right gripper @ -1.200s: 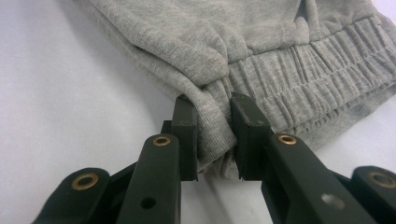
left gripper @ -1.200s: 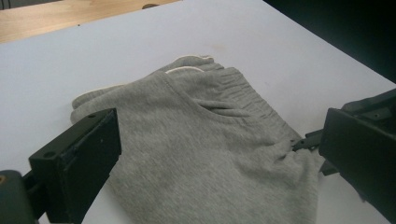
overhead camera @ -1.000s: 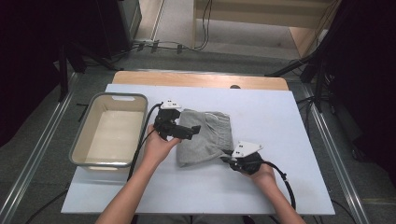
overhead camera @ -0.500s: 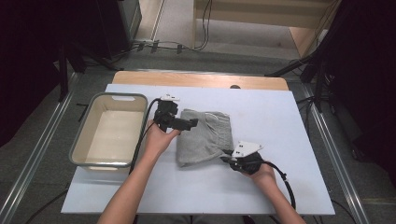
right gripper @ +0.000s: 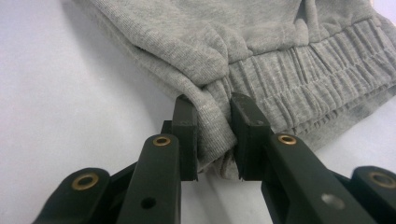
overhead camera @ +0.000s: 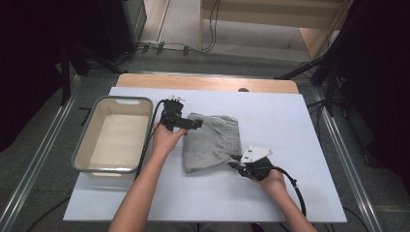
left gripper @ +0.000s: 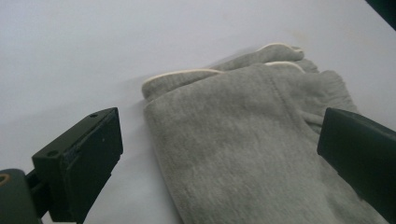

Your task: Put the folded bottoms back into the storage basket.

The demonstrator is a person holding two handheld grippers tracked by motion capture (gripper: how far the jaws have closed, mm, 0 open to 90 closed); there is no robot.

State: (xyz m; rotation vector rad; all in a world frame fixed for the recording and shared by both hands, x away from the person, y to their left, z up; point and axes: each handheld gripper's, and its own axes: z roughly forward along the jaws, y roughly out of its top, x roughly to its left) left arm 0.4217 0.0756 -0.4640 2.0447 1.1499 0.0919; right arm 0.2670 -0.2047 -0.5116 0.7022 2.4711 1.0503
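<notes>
Pinching a fold of the folded grey sweatpants (right gripper: 261, 56), the right tool (right gripper: 212, 135) rests on the worktop (overhead camera: 290, 116); the left tool (left gripper: 219, 154) gapes wide beside their far corner.

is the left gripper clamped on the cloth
No, the left gripper has its jaws wide apart, either side of the grey cloth and not pinching it.

No readable text, labels, brands or numbers — none on cloth, tub, table or grippers
</notes>
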